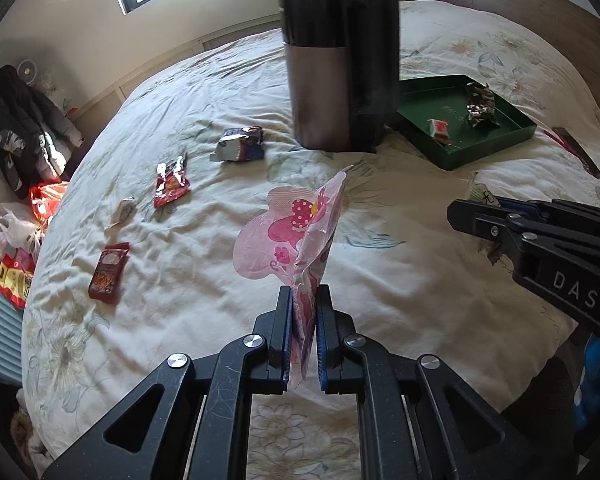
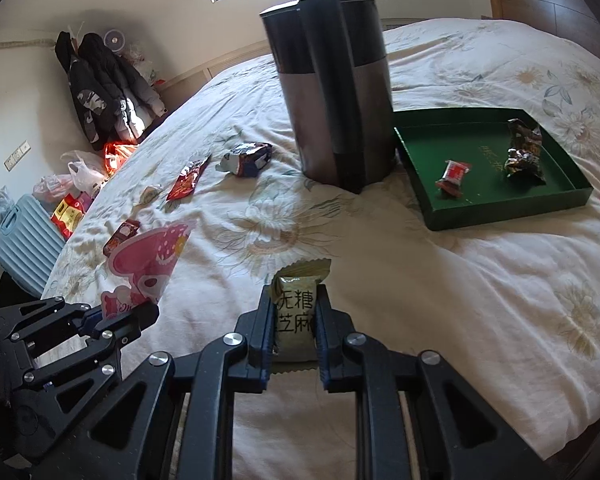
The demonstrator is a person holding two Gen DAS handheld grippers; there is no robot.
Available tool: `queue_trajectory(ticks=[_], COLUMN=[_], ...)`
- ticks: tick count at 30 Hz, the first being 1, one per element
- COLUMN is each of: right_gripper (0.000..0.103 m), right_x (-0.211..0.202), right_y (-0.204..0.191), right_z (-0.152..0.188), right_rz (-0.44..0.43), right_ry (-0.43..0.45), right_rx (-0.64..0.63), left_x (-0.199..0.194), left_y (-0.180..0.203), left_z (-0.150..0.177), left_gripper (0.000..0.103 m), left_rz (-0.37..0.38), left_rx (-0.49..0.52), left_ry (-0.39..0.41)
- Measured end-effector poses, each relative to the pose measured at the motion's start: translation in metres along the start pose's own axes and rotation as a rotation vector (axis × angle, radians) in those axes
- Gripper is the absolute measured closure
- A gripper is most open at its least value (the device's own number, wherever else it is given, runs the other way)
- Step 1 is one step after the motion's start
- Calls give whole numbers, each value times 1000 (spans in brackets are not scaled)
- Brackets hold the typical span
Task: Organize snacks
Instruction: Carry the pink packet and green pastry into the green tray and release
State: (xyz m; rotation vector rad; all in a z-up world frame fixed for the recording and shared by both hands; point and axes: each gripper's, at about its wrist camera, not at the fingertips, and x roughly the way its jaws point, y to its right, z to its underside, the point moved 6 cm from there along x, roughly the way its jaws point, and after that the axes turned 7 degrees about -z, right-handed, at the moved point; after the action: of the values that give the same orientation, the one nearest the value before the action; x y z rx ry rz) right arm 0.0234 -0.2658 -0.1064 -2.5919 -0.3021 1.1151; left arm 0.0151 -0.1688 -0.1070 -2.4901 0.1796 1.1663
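My left gripper [image 1: 304, 292] is shut on a pink cartoon-print packet [image 1: 296, 232] and holds it upright above the bed; the same packet [image 2: 148, 268] shows at the left of the right wrist view. My right gripper [image 2: 296, 292] is shut on a pale green sesame snack packet [image 2: 296, 312]. A green tray [image 2: 500, 208] lies at the right with a red candy [image 2: 454, 174] and a dark foil packet [image 2: 524, 156] in it. Loose snacks lie on the bed: a blue-white packet [image 1: 240, 144], a red packet [image 1: 171, 184], a dark red packet [image 1: 109, 272].
A tall dark kettle [image 1: 340, 68] stands on the bed just left of the tray [image 1: 484, 152]. The floral bedspread [image 2: 440, 300] is wrinkled. Jackets [image 2: 100, 88], plastic bags and a blue suitcase [image 2: 24, 244] are on the floor at the left.
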Motion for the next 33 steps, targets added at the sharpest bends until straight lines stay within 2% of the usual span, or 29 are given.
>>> queue_trajectory(ticks=[11, 21, 25, 29, 33], right_gripper=[69, 69, 69, 69, 69], right_x=[-33, -59, -64, -62, -53], right_y=[73, 137, 169, 203, 238], right_z=[-11, -44, -59, -73, -88], right_rz=[29, 78, 101, 122, 162], right_ry=[103, 188, 217, 230, 237], right_rx=[131, 197, 221, 241, 241], left_x=[-13, -28, -18, -2, 23], left_y=[63, 127, 153, 180, 198], left_z=[-19, -64, -86, -109, -135], left_gripper=[95, 95, 95, 95, 95], left_rz=[35, 114, 148, 141, 149], left_rx=[105, 202, 217, 261, 253], left_ry=[39, 119, 128, 154, 150])
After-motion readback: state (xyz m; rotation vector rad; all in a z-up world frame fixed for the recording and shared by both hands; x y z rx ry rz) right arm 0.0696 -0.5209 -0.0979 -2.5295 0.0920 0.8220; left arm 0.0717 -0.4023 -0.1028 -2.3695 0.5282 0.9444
